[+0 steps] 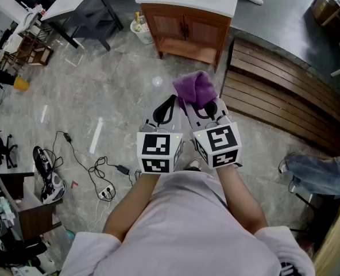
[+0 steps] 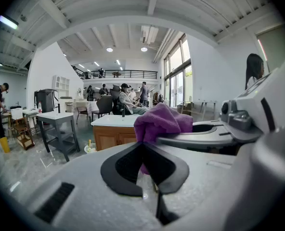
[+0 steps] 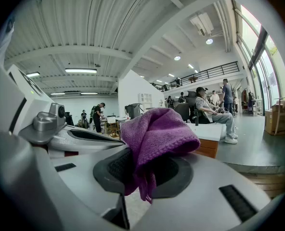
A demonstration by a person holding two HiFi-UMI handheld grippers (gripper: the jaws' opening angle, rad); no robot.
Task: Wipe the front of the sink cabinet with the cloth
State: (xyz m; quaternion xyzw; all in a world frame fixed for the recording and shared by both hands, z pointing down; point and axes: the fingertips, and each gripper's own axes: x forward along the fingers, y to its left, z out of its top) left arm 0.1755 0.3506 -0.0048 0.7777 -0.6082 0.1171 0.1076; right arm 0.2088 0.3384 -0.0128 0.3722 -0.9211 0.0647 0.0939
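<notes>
The wooden sink cabinet [image 1: 184, 30] with its white top stands on the floor ahead of me, some way off; it also shows small in the left gripper view [image 2: 111, 136] and behind the cloth in the right gripper view [image 3: 207, 146]. A purple cloth [image 1: 196, 89] bunches up out of my right gripper [image 1: 203, 105], whose jaws are shut on it [image 3: 142, 170]; the cloth [image 3: 154, 134] droops over both jaws. My left gripper [image 1: 171, 101] is held close beside the right one, shut with nothing in it [image 2: 143, 146]. From the left gripper view the cloth [image 2: 161, 121] shows just past its jaws.
A small pale bucket [image 1: 140, 30] stands at the cabinet's left foot. A slatted wooden platform [image 1: 279, 91] runs along the right. A dark table [image 1: 81, 7] is at far left, cables [image 1: 101, 177] lie on the floor at left, and a seated person's leg [image 1: 319, 174] is at right.
</notes>
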